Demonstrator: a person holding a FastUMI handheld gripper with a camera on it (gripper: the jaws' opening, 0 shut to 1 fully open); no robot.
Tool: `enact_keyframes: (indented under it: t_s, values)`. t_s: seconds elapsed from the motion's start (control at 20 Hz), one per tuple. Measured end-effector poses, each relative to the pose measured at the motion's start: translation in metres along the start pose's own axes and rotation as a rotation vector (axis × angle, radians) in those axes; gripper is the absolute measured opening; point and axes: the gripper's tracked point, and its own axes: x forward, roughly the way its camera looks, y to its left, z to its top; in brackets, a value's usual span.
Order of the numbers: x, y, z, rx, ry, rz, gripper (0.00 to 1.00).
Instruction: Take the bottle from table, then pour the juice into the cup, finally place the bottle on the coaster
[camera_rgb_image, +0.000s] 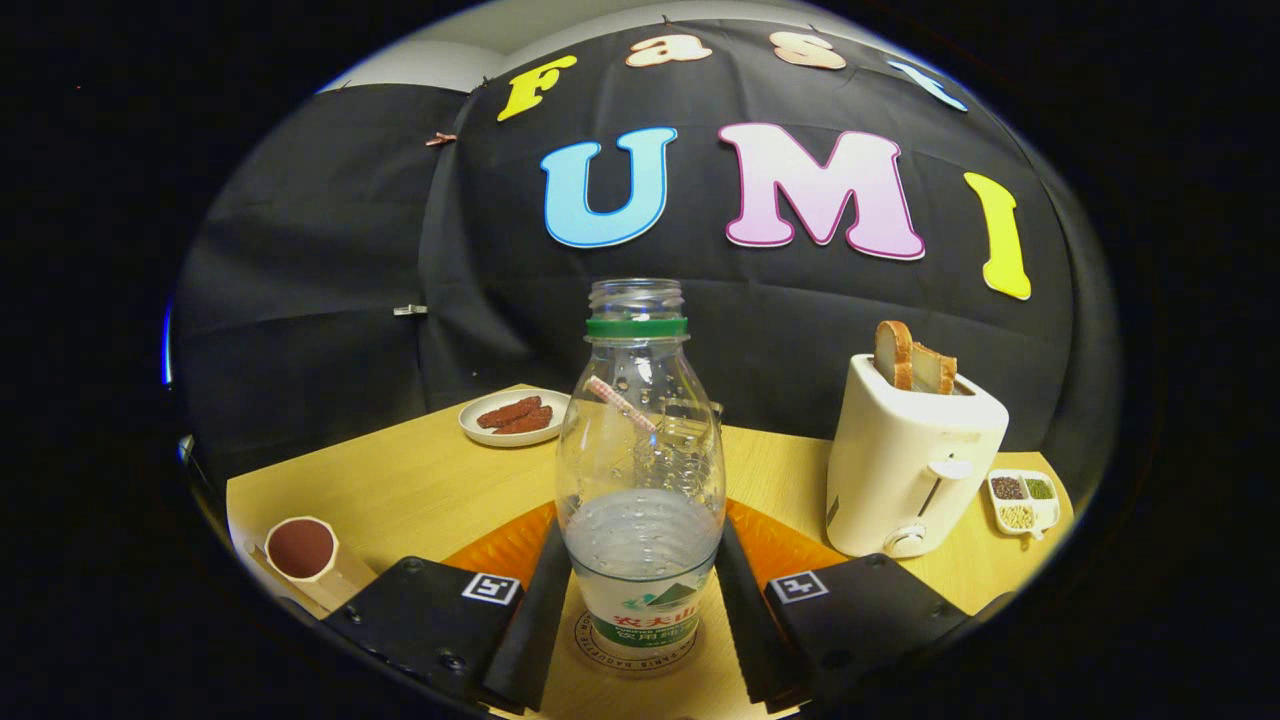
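Clear plastic, uncapped, with a green neck ring, the bottle (640, 470) stands upright between the two fingers of the claw (636, 625); each finger lies close along its lower sides, but whether both press on it I cannot tell; liquid fills about its lower third, and droplets cling inside above that. Its base sits on a round coaster (590, 655) with printed lettering on the rim, which lies on the wooden surface (420, 490); an orange mat (780, 545) shows behind the bottle on both sides. Near the left finger stands a cup (303, 550) holding dark reddish liquid; beyond it, a white plate (512, 417) carries reddish-brown pieces. To the right, a white toaster (912, 455) holds two bread slices (912, 358); just beside it lies a small divided dish (1024, 498) of grains.
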Motion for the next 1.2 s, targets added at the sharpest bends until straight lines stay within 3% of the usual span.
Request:
enact_keyframes:
  t_s: [0.5,0.55,0.6,1.2]
  values:
    - [-0.005,0.001,-0.005,0.008,0.002,-0.011,0.79]
    - [-0.005,0.000,-0.003,0.008,0.000,-0.014,0.83]
    - [-0.003,0.000,-0.002,0.008,-0.003,-0.020,0.99]
    - [-0.071,0.015,0.019,-0.024,0.010,-0.050,1.00]
